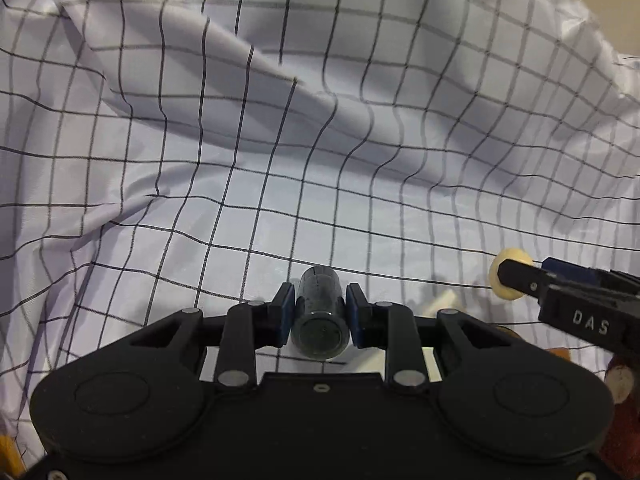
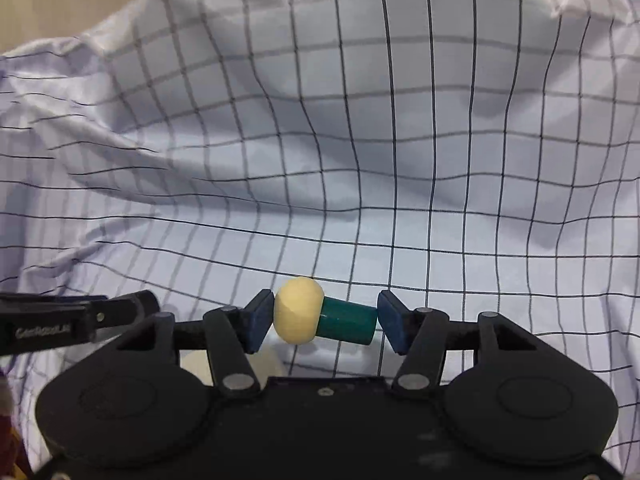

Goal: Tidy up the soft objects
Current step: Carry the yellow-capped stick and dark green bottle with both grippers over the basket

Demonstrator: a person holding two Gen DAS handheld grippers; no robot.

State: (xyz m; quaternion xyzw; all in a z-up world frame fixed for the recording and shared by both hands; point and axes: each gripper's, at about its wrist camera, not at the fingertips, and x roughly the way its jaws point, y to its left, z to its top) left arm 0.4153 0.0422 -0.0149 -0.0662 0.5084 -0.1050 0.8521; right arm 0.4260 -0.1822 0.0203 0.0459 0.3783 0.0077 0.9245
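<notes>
My left gripper (image 1: 319, 312) is shut on a dark, glossy cylinder (image 1: 319, 320) that lies along its fingers, one round end facing the camera. My right gripper (image 2: 323, 318) holds a mushroom-shaped toy lengthwise. The toy's cream cap (image 2: 298, 310) presses against the left pad, and its green stem (image 2: 348, 320) reaches the right pad. Both grippers hover over the white checked cloth (image 1: 280, 128). In the left wrist view the right gripper (image 1: 528, 276) comes in from the right with the cream cap (image 1: 495, 286) showing. In the right wrist view the left gripper (image 2: 146, 304) comes in from the left.
The rumpled checked cloth (image 2: 360, 140) fills both views in deep folds. A brown soft object (image 1: 624, 404) sits at the lower right edge and something orange (image 1: 7, 454) at the lower left. A white object (image 2: 272, 358) lies under the right gripper. Bare tan surface (image 2: 60, 0) shows beyond the cloth.
</notes>
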